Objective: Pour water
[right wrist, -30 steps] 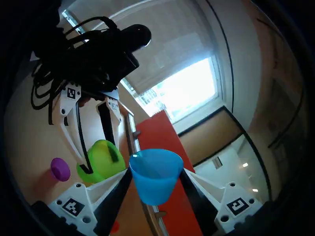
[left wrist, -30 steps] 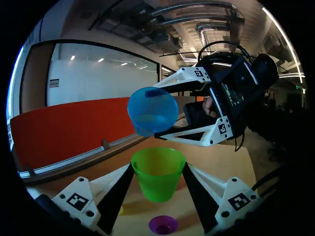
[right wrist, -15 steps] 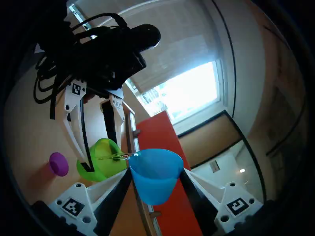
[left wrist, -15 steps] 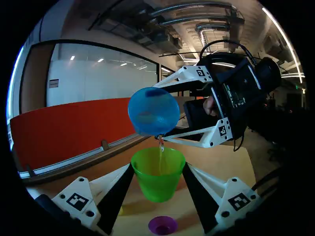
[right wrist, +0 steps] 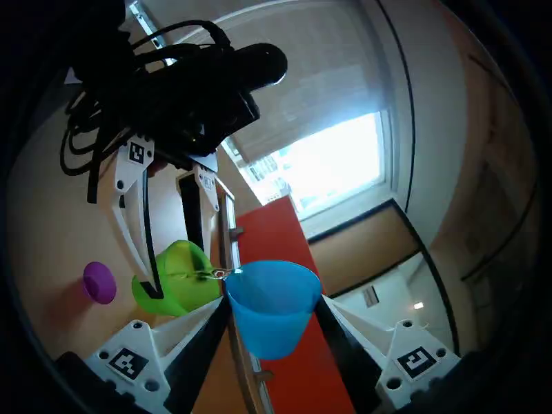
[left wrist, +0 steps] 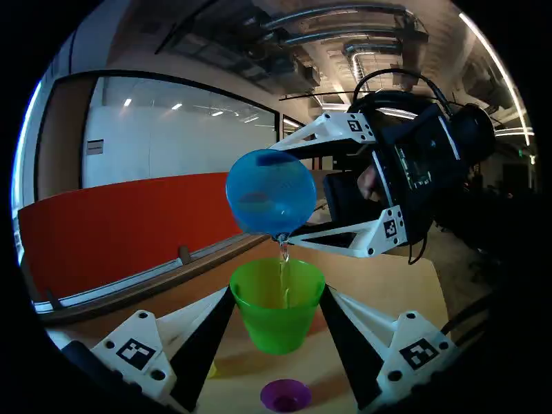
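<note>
Daylight pours through the window [right wrist: 331,162], blown out white in the right gripper view; the left gripper view is dimmer, lit by ceiling strips [left wrist: 498,72]; straight lines bow near both edges; everything reads fairly sharp

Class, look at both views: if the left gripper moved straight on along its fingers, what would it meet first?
Probably the right gripper holding the tilted blue cup just beyond the green cup. Depth is unclear; it might pass beneath, toward the red wall panel.
</note>
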